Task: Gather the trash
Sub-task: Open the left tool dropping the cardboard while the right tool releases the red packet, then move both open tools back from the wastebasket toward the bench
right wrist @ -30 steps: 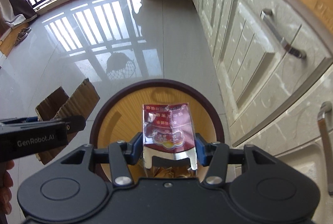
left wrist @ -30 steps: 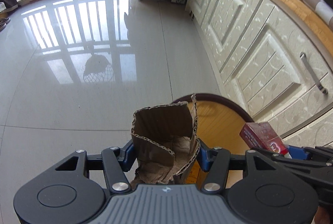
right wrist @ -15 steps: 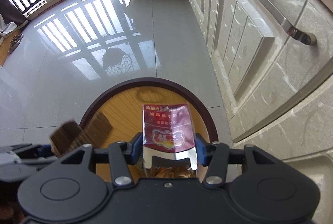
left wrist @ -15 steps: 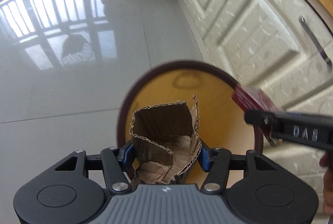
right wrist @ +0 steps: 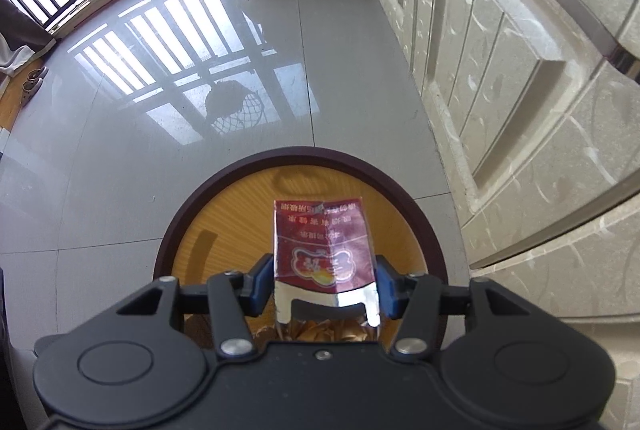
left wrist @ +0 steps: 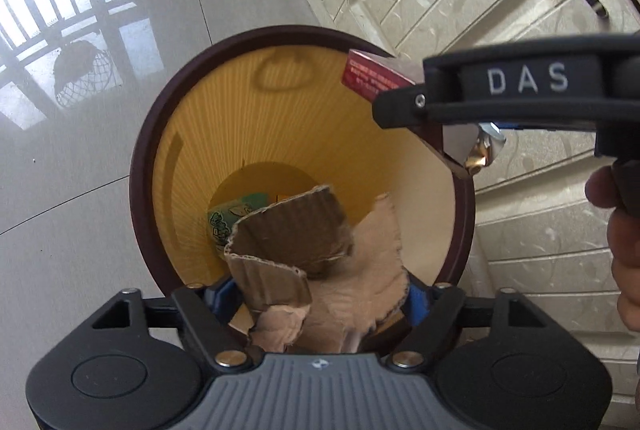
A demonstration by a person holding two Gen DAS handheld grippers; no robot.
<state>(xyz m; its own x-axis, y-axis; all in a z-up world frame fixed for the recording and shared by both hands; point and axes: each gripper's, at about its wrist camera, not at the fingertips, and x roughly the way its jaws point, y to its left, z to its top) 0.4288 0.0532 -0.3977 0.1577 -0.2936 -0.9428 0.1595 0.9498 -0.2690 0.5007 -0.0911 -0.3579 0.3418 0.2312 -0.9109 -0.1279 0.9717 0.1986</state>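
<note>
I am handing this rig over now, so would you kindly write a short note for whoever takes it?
Left tongs: jaws have just been opening; torn brown cardboard piece lies loose between them, over the round yellow bin with dark rim.
Right tongs: shut on the red foil cigarette packet, above the same bin.
Done: a green printed wrapper lies inside.
Left: let the cardboard fall, then release the packet.

Bright daylight, floor [right wrist: 168,158] glare, perhaps overexposed
</note>
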